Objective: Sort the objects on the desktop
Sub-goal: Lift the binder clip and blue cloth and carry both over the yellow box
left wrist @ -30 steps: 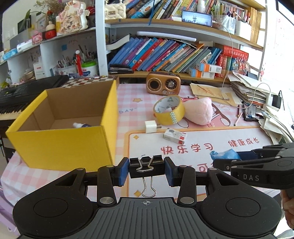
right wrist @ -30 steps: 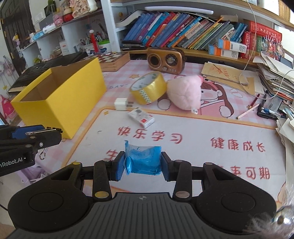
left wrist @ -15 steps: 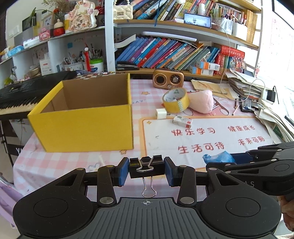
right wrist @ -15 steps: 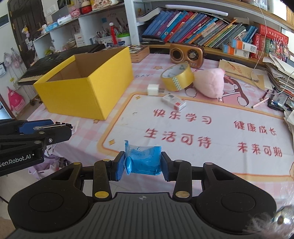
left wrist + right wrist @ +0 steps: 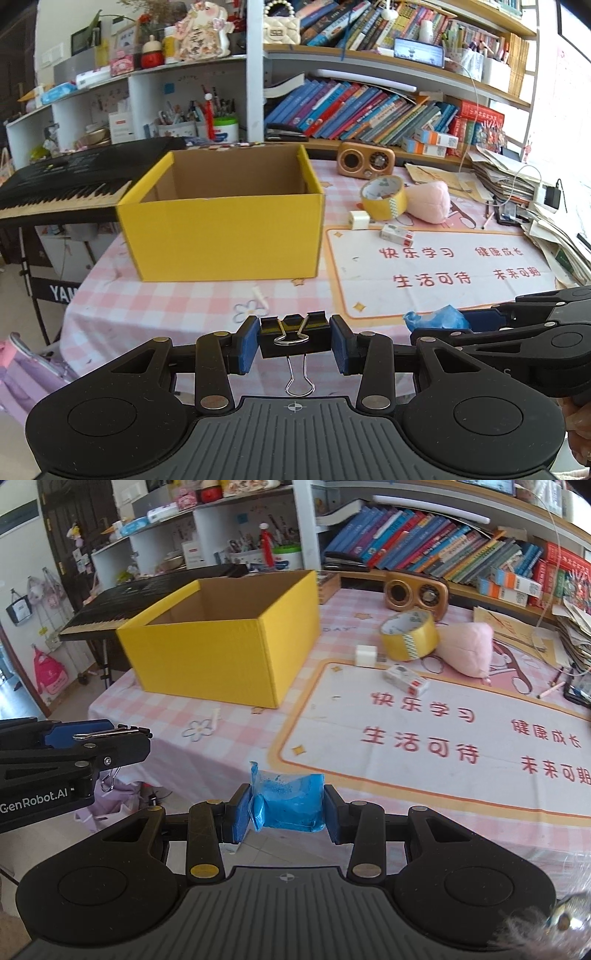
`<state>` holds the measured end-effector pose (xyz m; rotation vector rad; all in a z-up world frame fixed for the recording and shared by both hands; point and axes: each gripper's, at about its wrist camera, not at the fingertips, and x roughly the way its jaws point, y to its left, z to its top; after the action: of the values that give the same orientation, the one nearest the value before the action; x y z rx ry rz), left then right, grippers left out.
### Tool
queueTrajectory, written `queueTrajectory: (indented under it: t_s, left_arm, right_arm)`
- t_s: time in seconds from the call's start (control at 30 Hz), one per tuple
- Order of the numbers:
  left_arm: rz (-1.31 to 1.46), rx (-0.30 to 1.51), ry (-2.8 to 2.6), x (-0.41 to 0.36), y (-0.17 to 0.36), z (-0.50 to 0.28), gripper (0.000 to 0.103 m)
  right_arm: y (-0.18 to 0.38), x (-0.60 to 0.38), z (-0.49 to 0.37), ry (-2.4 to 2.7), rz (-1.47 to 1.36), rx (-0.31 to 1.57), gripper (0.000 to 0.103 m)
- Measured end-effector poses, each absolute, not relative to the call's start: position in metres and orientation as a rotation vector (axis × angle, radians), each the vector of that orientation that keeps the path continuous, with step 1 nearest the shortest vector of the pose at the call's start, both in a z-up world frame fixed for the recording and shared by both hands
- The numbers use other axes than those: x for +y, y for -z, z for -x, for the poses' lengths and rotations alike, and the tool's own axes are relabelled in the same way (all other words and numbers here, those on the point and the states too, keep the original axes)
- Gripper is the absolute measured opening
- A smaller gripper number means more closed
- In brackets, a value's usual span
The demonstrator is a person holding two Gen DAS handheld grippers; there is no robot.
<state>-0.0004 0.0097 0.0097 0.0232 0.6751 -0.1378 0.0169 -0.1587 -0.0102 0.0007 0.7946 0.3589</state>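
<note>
Here the left hand-held gripper [image 5: 294,345] is clenched on a black binder clip [image 5: 294,334], and the right hand-held gripper [image 5: 287,808] is clenched on a blue packet [image 5: 288,801]. Both hang at the near edge of the surface [image 5: 236,746]; the open yellow box [image 5: 225,225] stands farther back, toward the left.

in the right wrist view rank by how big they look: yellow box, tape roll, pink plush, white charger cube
1. yellow box
2. pink plush and tape roll: look alike, unranked
3. white charger cube

On the desk [image 5: 155,302], the box [image 5: 225,236] sits left of the tape roll [image 5: 384,197] (radio [image 5: 365,164] behind it), keyboard [image 5: 66,184] further left.
</note>
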Motion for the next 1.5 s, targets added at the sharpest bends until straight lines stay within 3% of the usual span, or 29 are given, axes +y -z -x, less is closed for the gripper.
queueTrajectory:
  t_s: [0.8, 1.5]
  left_arm:
    - [0.043, 0.655, 0.032, 0.081, -0.012, 0.020, 0.040]
    - [0.041, 0.597, -0.003, 0.092, -0.031, -0.034, 0.040]
  right_arm:
    - [0.006, -0.078, -0.016, -0.486, 0.087, 0.779, 0.037]
    - [-0.022, -0.069, -0.075, -0.562, 0.090, 0.696, 0.037]
